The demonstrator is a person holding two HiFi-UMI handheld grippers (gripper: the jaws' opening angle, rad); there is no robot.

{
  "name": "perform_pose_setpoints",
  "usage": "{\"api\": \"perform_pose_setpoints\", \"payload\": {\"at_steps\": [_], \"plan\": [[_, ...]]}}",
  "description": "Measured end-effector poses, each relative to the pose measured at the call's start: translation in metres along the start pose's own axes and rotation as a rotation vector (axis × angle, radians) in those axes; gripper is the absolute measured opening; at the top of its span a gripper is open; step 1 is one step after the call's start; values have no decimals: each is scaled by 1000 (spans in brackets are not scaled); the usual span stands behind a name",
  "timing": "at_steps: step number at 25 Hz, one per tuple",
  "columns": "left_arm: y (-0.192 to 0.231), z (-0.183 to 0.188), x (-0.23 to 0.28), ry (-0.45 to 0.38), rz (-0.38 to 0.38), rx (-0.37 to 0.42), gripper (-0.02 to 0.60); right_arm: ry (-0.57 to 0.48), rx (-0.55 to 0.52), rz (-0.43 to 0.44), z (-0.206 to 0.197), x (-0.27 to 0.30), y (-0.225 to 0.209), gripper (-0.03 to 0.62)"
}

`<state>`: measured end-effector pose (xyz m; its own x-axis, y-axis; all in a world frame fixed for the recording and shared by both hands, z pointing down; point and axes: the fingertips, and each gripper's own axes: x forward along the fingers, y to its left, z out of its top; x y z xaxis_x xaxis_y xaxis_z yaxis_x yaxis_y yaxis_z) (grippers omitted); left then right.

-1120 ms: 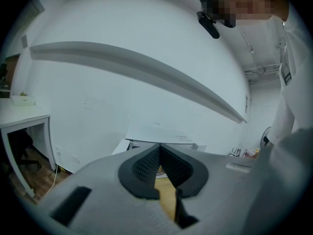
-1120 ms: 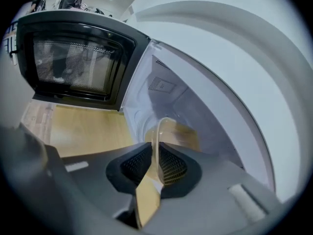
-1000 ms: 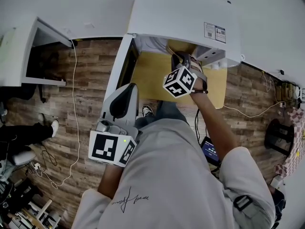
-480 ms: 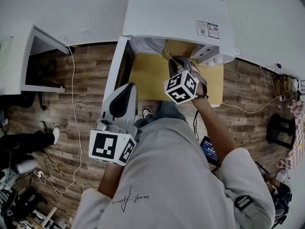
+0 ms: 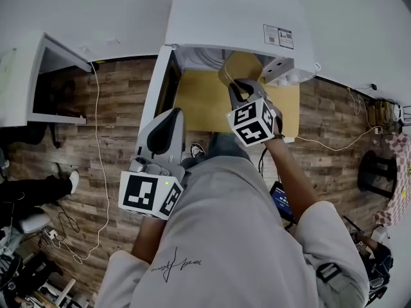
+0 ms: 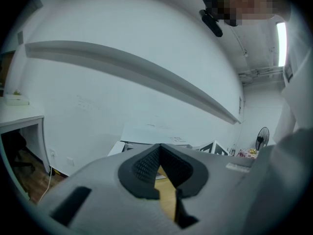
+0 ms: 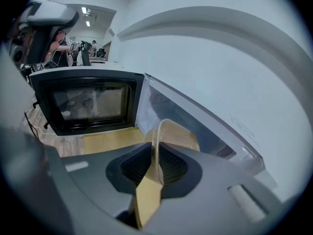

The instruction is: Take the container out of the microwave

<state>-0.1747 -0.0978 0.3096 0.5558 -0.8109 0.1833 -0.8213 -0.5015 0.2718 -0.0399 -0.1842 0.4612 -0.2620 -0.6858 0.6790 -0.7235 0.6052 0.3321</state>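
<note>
The microwave [image 5: 237,18] door [image 5: 157,88] stands swung open on its left side, above a wood floor [image 5: 115,101]. Just below the door in the head view, the left gripper [image 6: 160,148] points about level. Its pads are pressed together at the tips with nothing between them, and it is apart from the microwave. A yellow board [image 5: 202,101] lies in front of the open cavity. To the right, the right gripper [image 7: 155,153] tilts down toward the cavity mouth. Its jaws pinch the thin rim of the clear container [image 7: 170,131], one pad inside the wall and one outside. The container sits at the mouth of the cavity, over the board's far edge and right of the door.
</note>
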Motion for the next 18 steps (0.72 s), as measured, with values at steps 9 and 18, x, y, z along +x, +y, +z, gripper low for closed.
{"api": "perform_pose_setpoints", "payload": {"at_steps": [9, 18], "plan": [[3, -7, -7, 9, 1, -26, -6, -65, 142, 26, 0, -34, 7, 58], [-2, -12, -5, 23, -15, -27, -6, -137, 309, 53, 2, -71, 6, 58]]}}
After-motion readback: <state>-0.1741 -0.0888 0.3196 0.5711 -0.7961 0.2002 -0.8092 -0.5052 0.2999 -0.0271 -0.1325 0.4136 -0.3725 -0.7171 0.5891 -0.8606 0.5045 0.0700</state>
